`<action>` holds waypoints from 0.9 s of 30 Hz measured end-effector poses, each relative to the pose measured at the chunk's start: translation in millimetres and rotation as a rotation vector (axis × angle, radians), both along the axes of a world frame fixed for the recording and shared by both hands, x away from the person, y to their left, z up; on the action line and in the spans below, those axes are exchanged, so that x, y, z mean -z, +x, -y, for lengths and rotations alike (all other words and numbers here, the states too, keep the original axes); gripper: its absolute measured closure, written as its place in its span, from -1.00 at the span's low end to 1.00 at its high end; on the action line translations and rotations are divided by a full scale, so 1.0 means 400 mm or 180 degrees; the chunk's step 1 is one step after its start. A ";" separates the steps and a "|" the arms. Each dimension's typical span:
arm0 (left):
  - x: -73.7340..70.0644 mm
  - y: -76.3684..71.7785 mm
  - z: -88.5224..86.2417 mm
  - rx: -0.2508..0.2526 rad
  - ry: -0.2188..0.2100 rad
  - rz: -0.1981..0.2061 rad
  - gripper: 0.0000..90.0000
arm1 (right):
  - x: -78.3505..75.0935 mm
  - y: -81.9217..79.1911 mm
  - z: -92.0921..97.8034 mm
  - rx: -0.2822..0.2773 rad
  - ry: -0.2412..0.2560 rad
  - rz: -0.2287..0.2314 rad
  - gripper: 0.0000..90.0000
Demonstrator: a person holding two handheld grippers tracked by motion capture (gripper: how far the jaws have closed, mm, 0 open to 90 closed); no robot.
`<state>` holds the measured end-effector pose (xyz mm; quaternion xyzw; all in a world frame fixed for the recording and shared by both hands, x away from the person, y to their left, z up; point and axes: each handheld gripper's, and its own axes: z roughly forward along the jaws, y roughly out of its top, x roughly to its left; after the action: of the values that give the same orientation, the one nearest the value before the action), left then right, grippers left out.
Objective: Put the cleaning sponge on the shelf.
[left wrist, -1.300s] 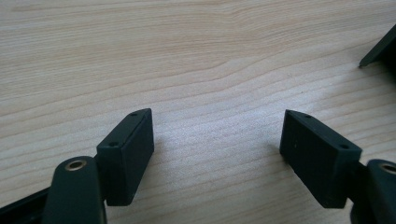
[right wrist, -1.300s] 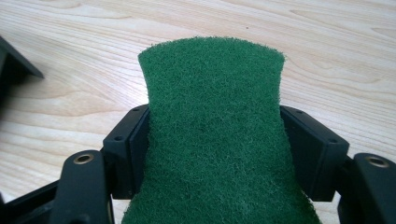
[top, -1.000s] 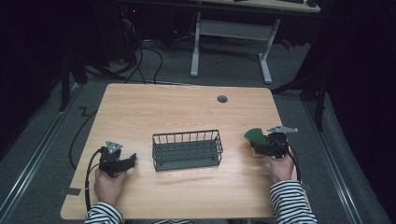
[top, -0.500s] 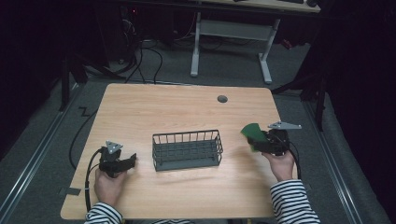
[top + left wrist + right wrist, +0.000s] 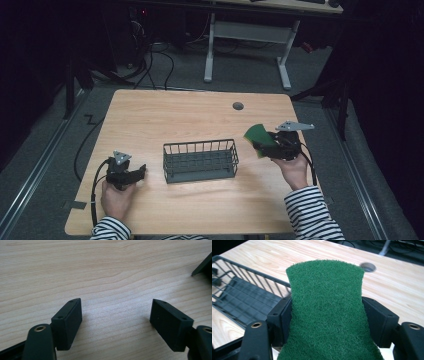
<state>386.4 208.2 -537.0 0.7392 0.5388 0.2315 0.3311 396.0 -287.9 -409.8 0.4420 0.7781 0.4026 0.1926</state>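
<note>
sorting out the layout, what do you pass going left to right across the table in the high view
left gripper → wire basket → green scouring pad → right gripper, which holds the pad

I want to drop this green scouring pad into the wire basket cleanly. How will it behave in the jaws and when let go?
The green scouring pad looks pinched narrower where the right gripper clamps it, so it is probably soft and bendy. Its fibrous face should resist slipping. Being thin, it is likely light and may land unevenly in the wire basket.
</note>
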 end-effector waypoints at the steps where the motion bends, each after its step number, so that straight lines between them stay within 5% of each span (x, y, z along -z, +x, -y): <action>1: 0.000 0.000 0.000 -0.0002 0.0002 -0.0001 -0.41 | -0.008 0.001 -0.028 -0.0082 0.0005 0.0020 -0.33; 17: 0.000 0.000 0.000 0.0002 -0.0005 -0.0001 -0.41 | -0.030 0.016 -0.203 -0.0584 -0.0099 0.0052 -0.33; 27: 0.000 0.000 -0.001 0.0000 -0.0008 -0.0001 -0.41 | -0.007 0.032 -0.250 -0.0669 -0.0188 -0.0012 -0.33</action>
<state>386.4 208.4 -537.0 0.7388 0.5391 0.2308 0.3319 408.7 -187.8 -406.9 0.3528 0.8321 0.3967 0.1607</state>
